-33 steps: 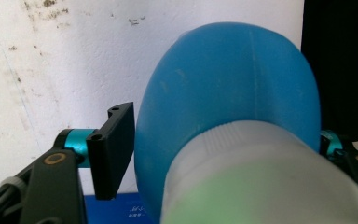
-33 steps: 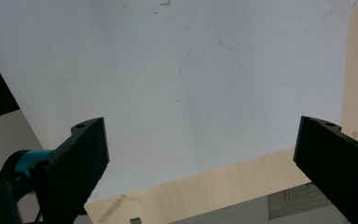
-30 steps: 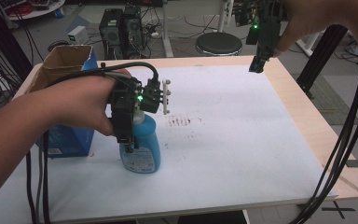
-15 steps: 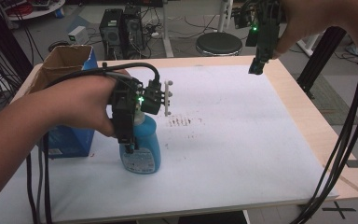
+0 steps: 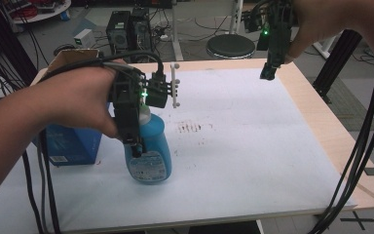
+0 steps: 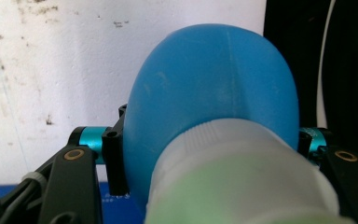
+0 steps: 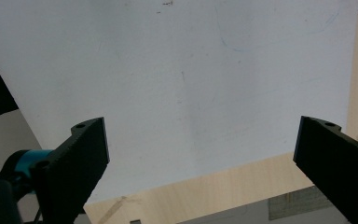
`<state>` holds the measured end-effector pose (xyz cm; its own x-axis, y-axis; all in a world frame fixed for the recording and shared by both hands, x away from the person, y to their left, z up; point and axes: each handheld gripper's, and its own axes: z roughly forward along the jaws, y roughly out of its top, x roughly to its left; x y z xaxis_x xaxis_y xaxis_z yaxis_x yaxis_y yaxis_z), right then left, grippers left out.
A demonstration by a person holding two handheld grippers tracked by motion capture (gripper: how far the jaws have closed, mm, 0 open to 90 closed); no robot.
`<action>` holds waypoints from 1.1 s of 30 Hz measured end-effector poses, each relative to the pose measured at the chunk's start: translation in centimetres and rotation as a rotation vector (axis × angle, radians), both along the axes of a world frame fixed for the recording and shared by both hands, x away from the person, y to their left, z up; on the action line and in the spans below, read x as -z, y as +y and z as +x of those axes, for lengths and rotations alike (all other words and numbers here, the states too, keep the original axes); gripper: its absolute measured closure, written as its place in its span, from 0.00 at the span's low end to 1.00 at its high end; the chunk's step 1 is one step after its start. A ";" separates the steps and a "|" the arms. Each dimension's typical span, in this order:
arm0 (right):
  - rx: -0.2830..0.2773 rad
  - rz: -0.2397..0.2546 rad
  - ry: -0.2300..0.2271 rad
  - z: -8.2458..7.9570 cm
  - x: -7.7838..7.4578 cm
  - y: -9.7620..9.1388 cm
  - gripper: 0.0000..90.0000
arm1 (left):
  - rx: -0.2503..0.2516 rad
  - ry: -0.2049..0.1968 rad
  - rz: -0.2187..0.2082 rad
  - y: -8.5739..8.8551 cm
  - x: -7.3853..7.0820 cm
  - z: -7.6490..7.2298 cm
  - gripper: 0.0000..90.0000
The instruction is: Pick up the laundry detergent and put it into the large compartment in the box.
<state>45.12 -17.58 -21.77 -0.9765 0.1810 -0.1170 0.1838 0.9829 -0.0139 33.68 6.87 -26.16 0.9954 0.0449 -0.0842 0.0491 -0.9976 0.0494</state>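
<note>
The left tool (image 5: 135, 146) grips the bottle (image 5: 150, 151) from above, its jaws closed on the blue shoulders just under the pale cap (image 6: 242, 177), as the left gripper view shows with the body wedged between them. The bottle stands upright at the near left of the worktop (image 5: 253, 161), just beside the blue box (image 5: 73, 146); whether its base touches the surface or hangs just clear of it I cannot tell. It looks like smooth, thin plastic, part full of liquid: likely moderately heavy, a little yielding under pressure and slippery, so a hold low on the shoulders, where the body widens beneath the jaws, should keep it from sliding out, better than the rounded cap would. The right tool (image 5: 268, 73) hangs well apart from the bottle, over the far right of the worktop, its jaws wide open and holding nothing. The box, right against the bottle on its left, is the one thing in the way; a brown smudge (image 5: 190, 127) marks the worktop to its right, and cables (image 5: 355, 156) trail off the right edge.
</note>
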 end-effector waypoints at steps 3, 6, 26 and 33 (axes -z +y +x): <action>-0.008 0.004 0.000 0.0 0.2 0.1 0.02 | -0.041 0.014 0.009 0.7 -1.9 0.0 0.41; -0.004 0.005 0.002 0.0 0.4 0.2 0.02 | -0.075 0.019 0.016 1.3 -3.5 0.2 0.41; -0.043 0.013 -0.002 -0.4 1.0 1.4 0.02 | -0.358 0.023 0.030 6.9 -12.9 3.9 0.41; -0.041 0.018 -0.001 -0.5 0.9 1.3 0.02 | -0.466 0.021 0.028 9.2 -15.0 4.9 0.41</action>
<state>44.58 -16.24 -22.65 -0.9830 0.1432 -0.1147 0.1437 0.9896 0.0040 38.61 16.04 -11.14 0.8665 0.4897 -0.0964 0.4934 -0.8696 0.0170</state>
